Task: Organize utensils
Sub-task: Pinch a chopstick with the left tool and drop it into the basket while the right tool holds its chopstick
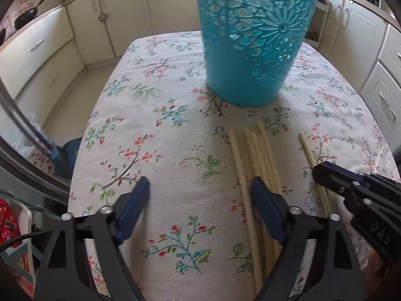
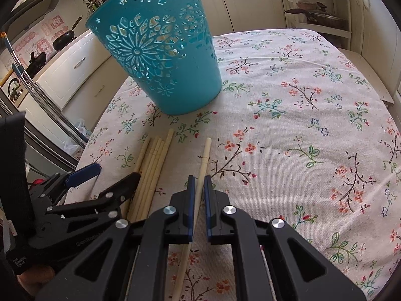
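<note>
1. Leftmost, the left gripper (image 1: 199,194) was held low over the floral tablecloth (image 1: 155,135) with its jaws set wide apart and nothing between them; only cloth was seen in the gap.
2. Just beside the right-hand blue pad of that gripper, a bundle of pale chopsticks (image 1: 260,150) was laid flat on the cloth, the sticks touching one another and pointed toward the basket. The near ends were hidden under the gripper frame.
3. Beyond the bundle, a turquoise cut-out basket (image 1: 253,50) was stood upright on the table, apart from the stick tips.
4. To the right of the bundle, and clear of it, a single chopstick (image 2: 204,160) was laid on the cloth.
5. Farthest right, the right gripper (image 2: 198,183) was positioned with its jaws drawn close on either side of the single chopstick. A sliver of cloth was visible between the stick and the right pad in the right wrist view, so a full clamp could not be confirmed.
6. Cream kitchen cabinets (image 1: 42,50) were visible beyond the table.
</note>
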